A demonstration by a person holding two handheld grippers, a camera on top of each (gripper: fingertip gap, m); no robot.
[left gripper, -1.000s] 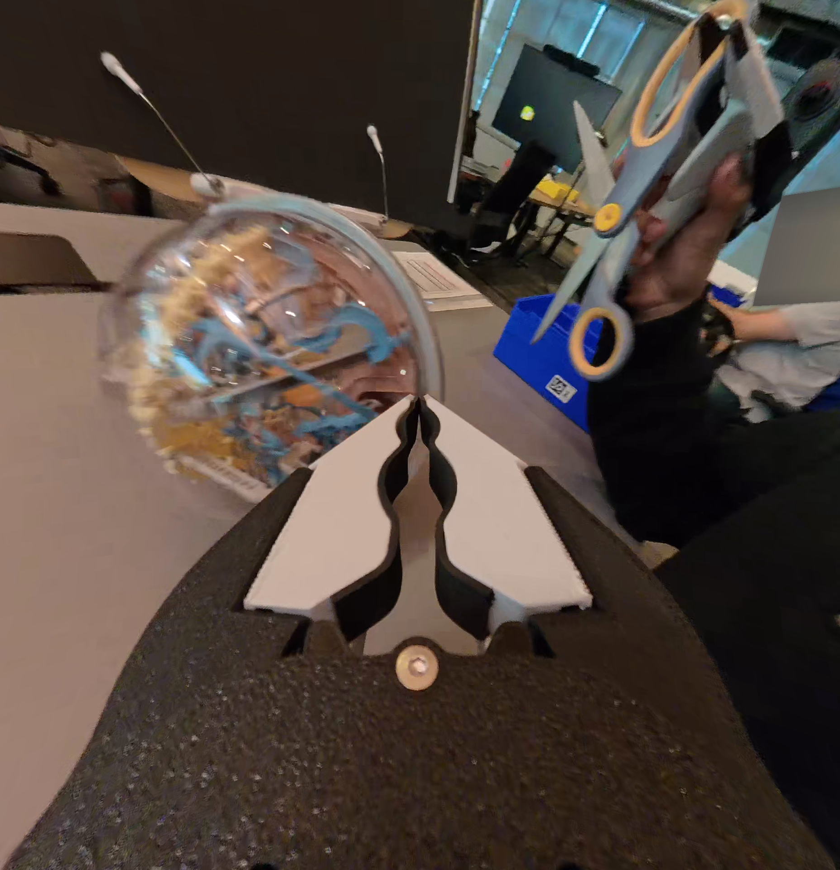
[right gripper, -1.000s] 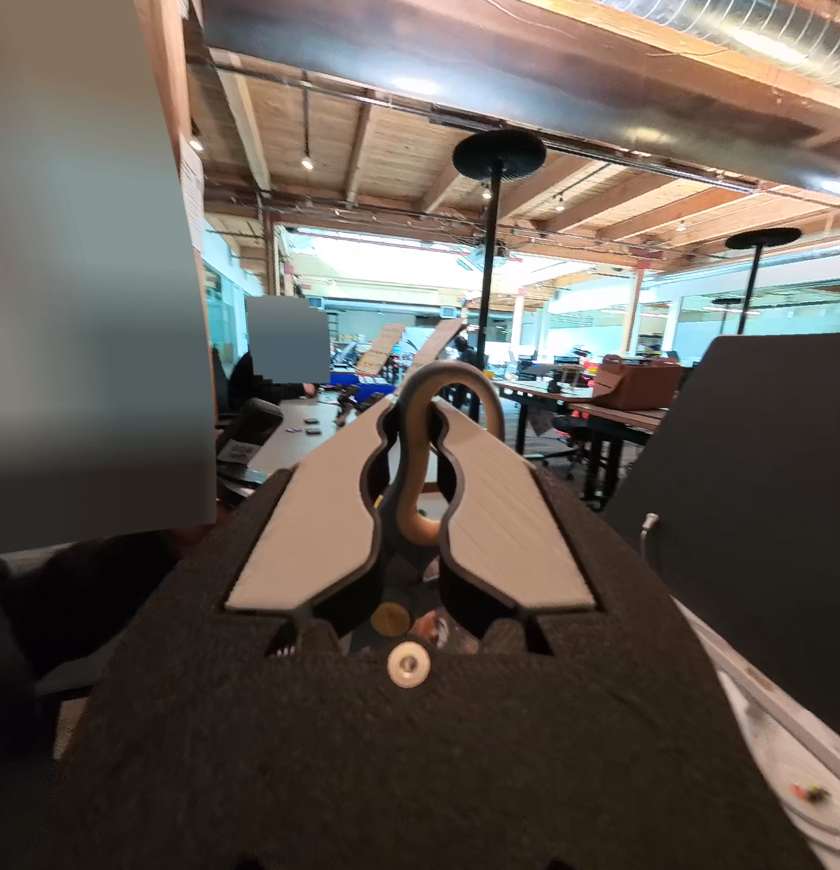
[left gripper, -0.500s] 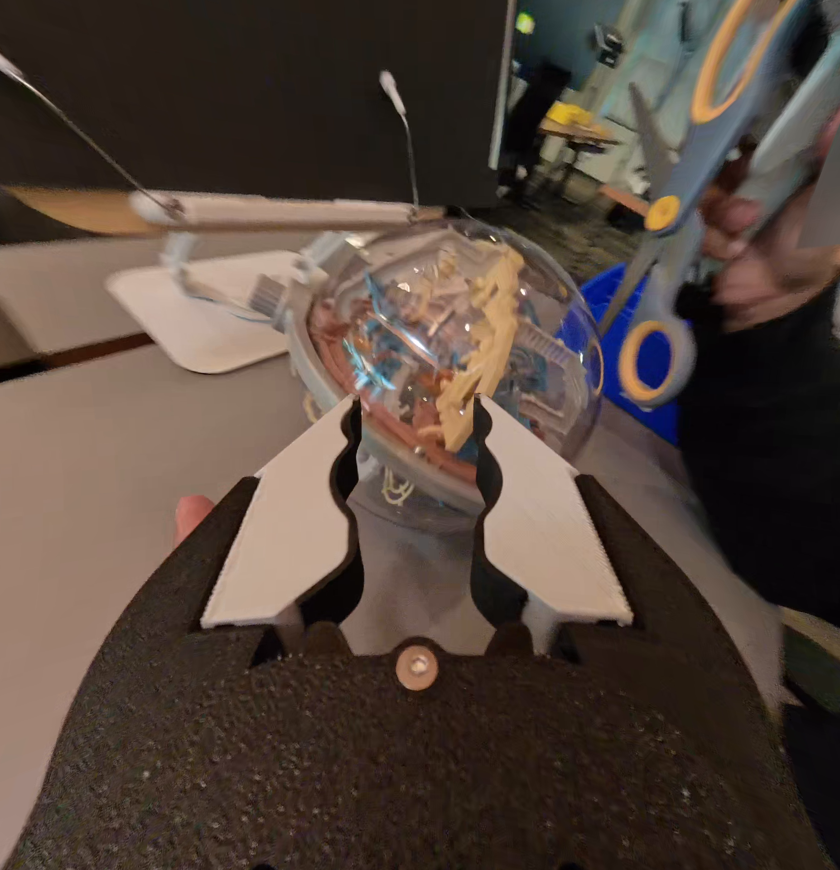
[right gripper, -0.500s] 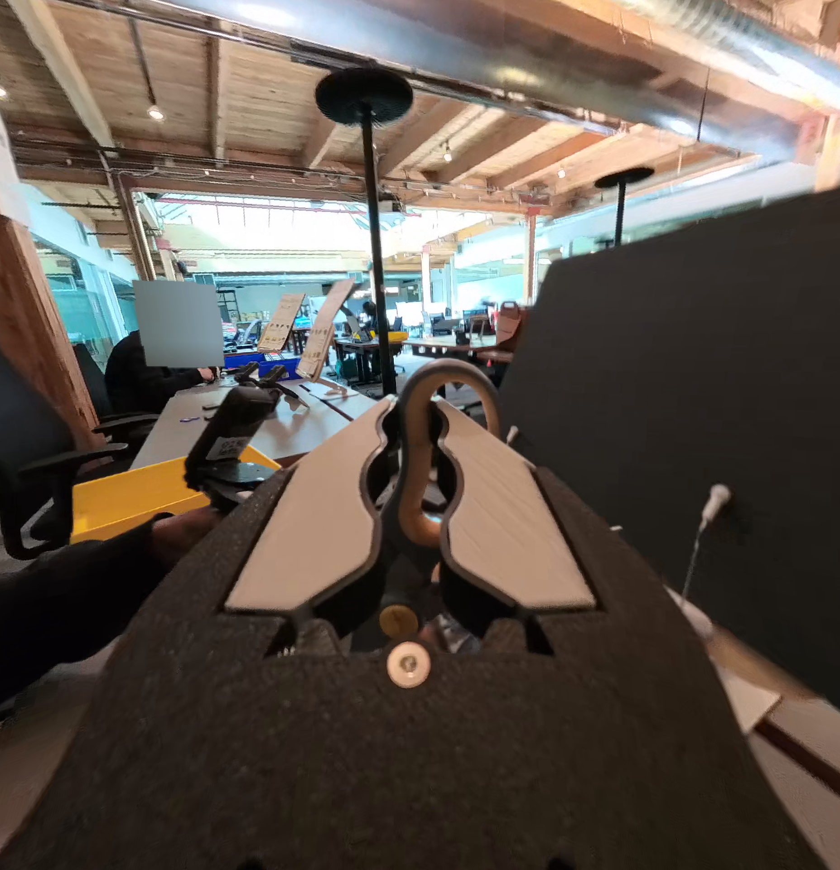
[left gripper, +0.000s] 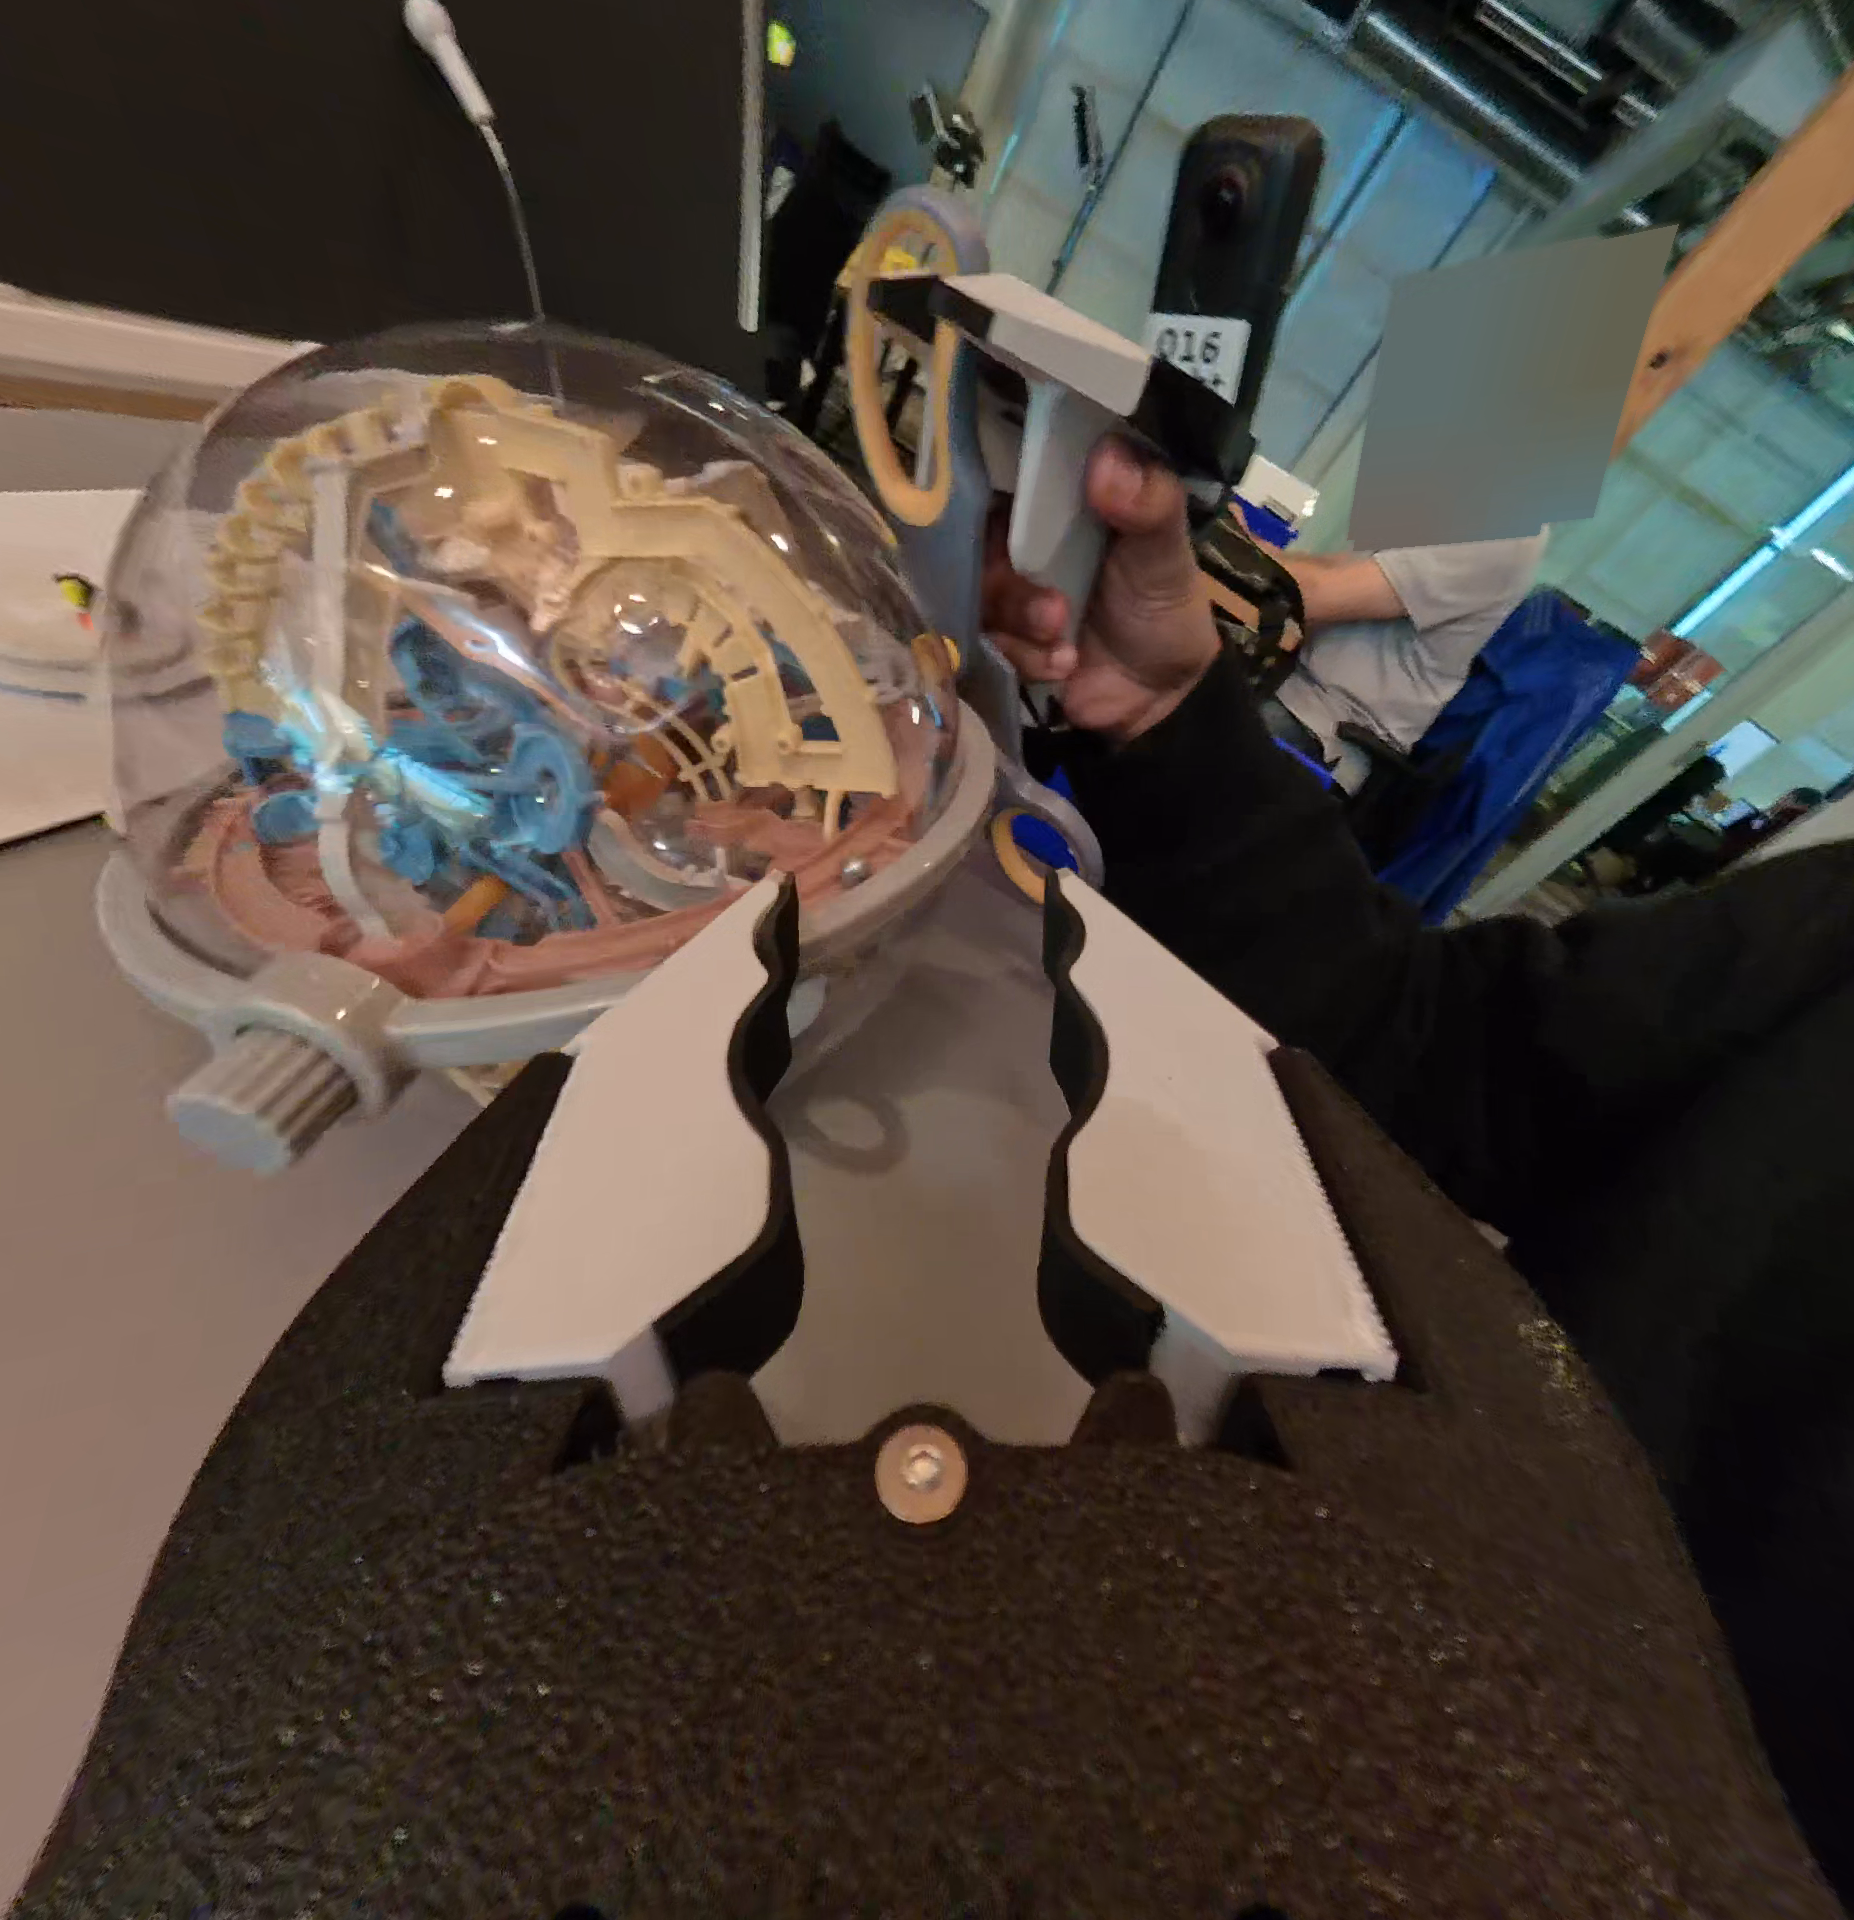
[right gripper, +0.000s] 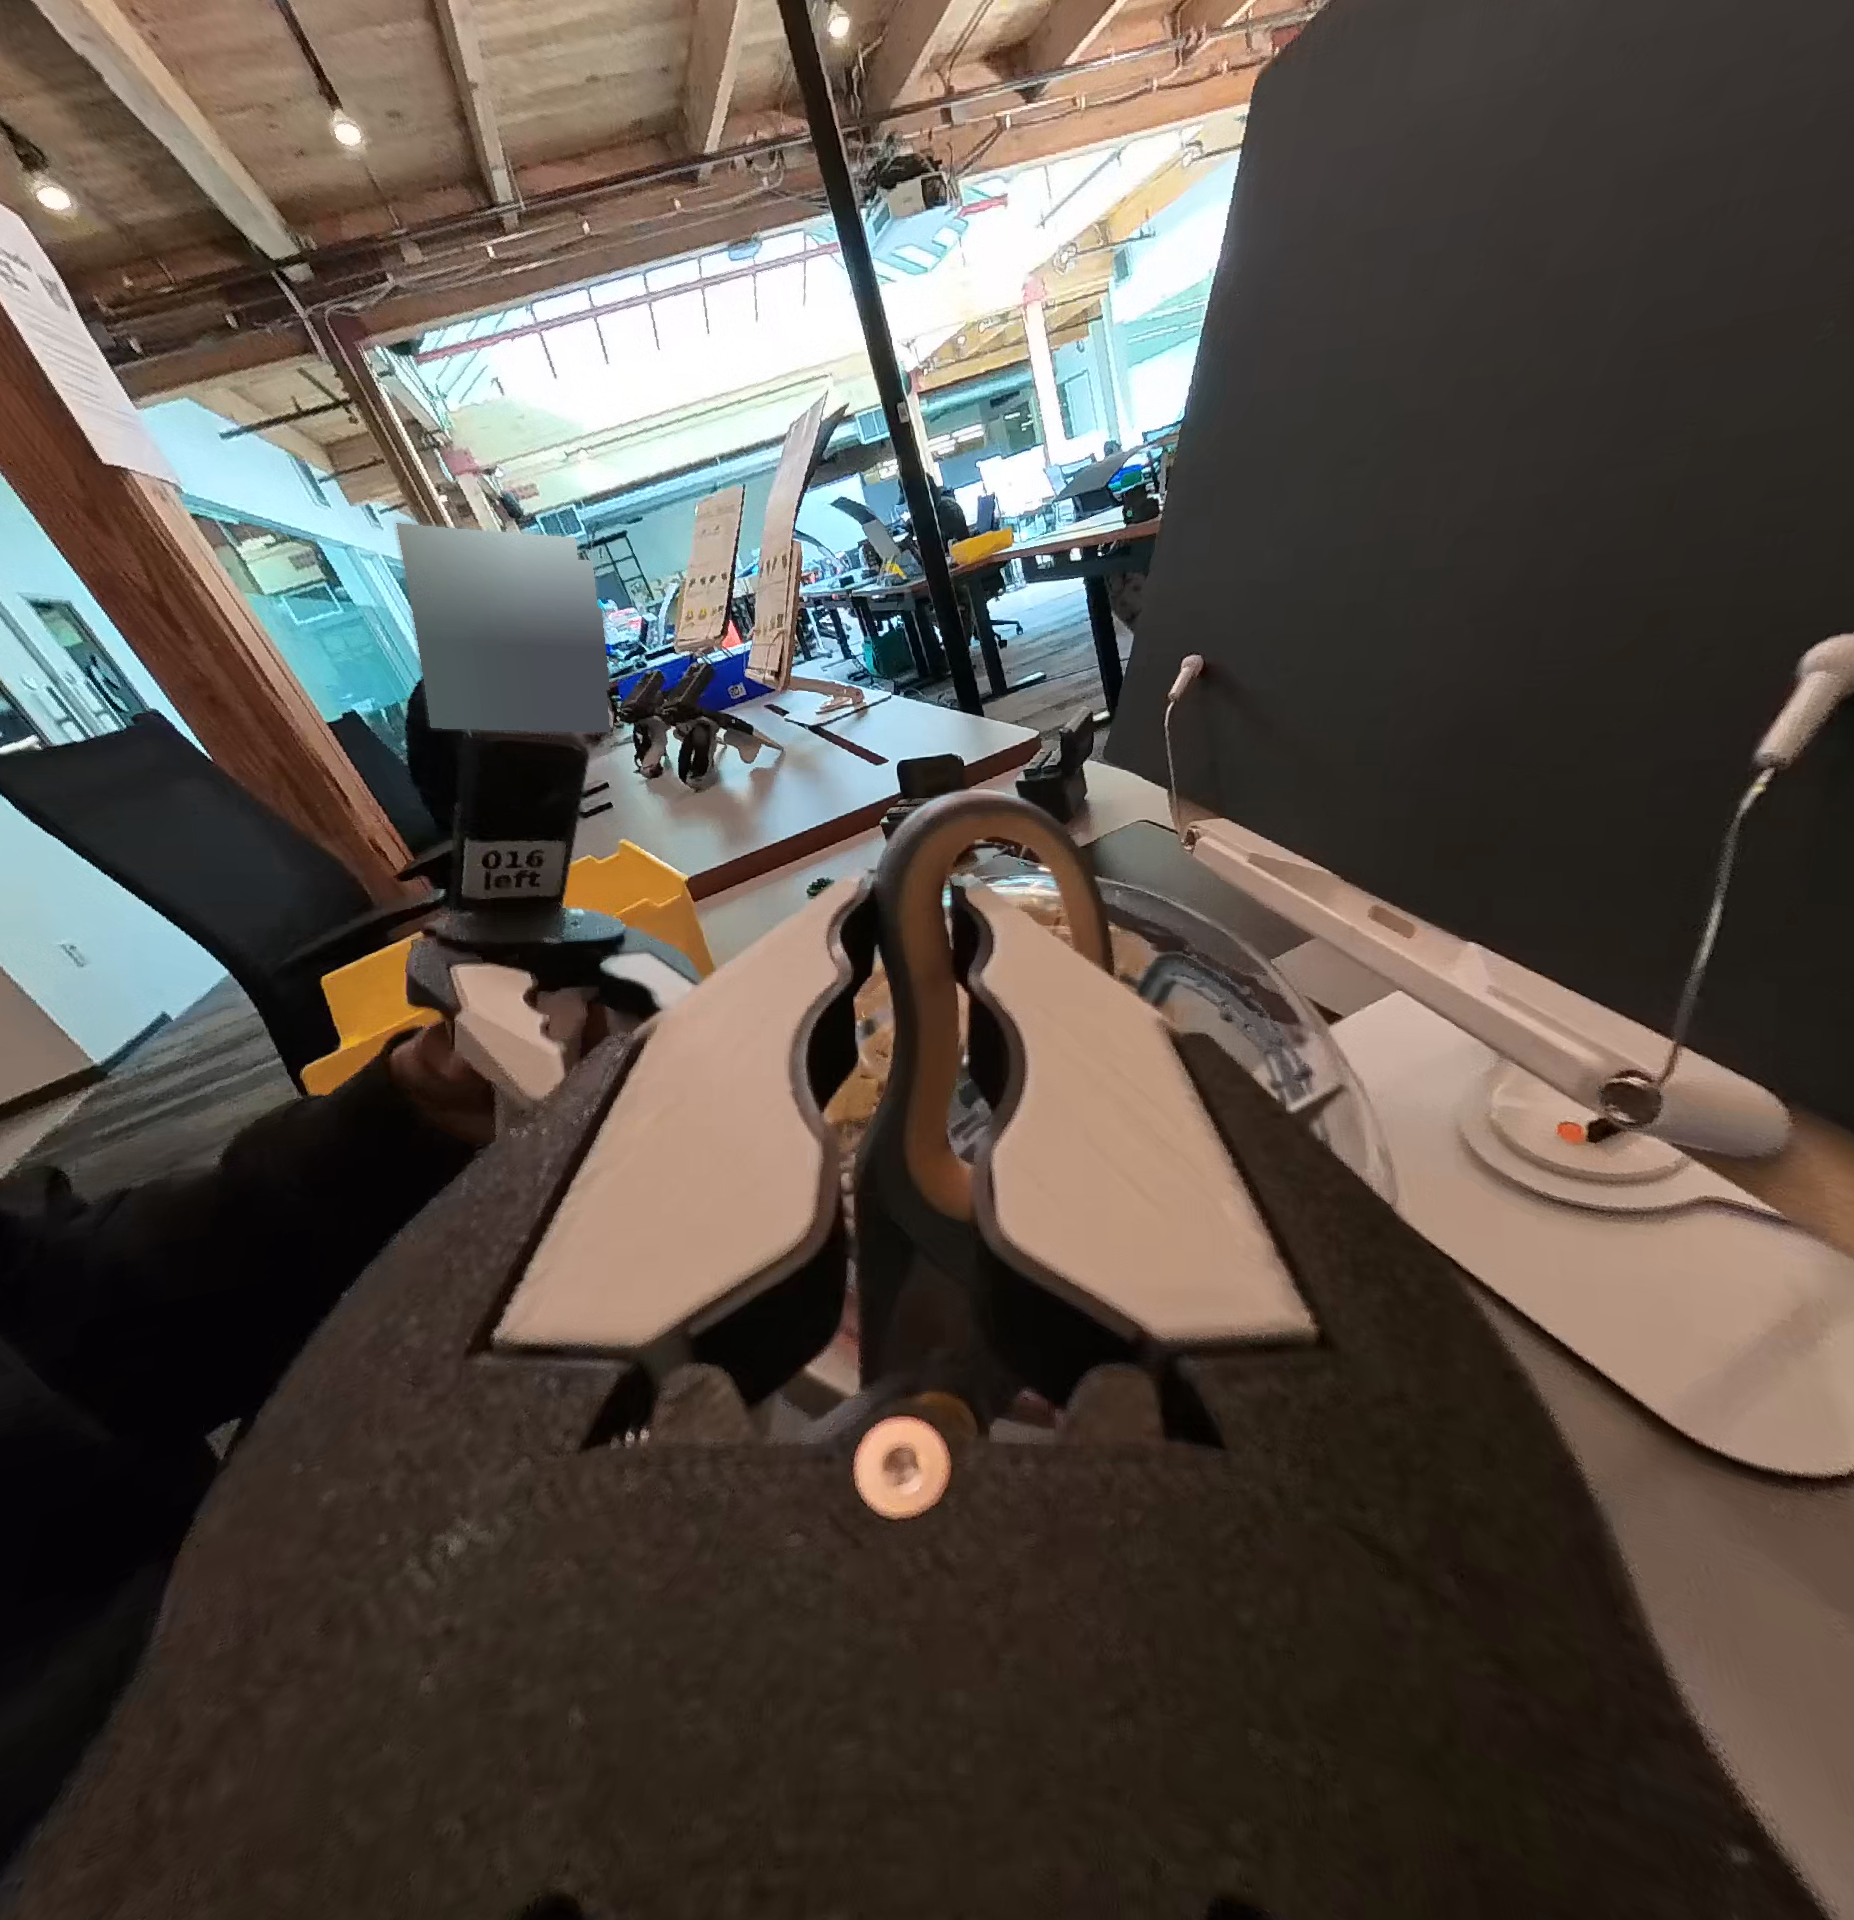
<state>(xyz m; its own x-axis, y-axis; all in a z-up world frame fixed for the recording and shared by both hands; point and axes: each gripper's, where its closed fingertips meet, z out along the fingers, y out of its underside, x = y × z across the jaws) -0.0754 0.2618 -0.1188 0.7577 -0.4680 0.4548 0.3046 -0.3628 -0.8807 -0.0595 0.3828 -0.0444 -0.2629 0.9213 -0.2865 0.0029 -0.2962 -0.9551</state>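
Note:
A clear plastic sphere [left gripper: 528, 707] with a cream, blue and brown maze inside and a grey rim sits on the grey table [left gripper: 92, 1299]. My left gripper [left gripper: 918, 909] is open and empty, its left fingertip right at the sphere's lower right rim; I cannot tell if they touch. My right gripper [right gripper: 915, 914] is shut on the handle loop of grey and orange scissors [right gripper: 1074, 883], held in the air just behind the sphere [right gripper: 1229, 997]. In the left wrist view the scissors [left gripper: 897, 416] hang down behind the sphere's right side. The left gripper also shows in the right wrist view [right gripper: 533, 1013].
A white base plate with a white arm and thin wire probes [right gripper: 1525, 1049] stands beside the sphere, in front of a black panel [right gripper: 1525, 416]. A yellow bin [right gripper: 642, 894] is off the table's edge. A seated person [left gripper: 1422, 634] is behind the right gripper.
My left gripper opened from shut and moved up to the sphere's rim. My right gripper swung down with the scissors to just behind the sphere.

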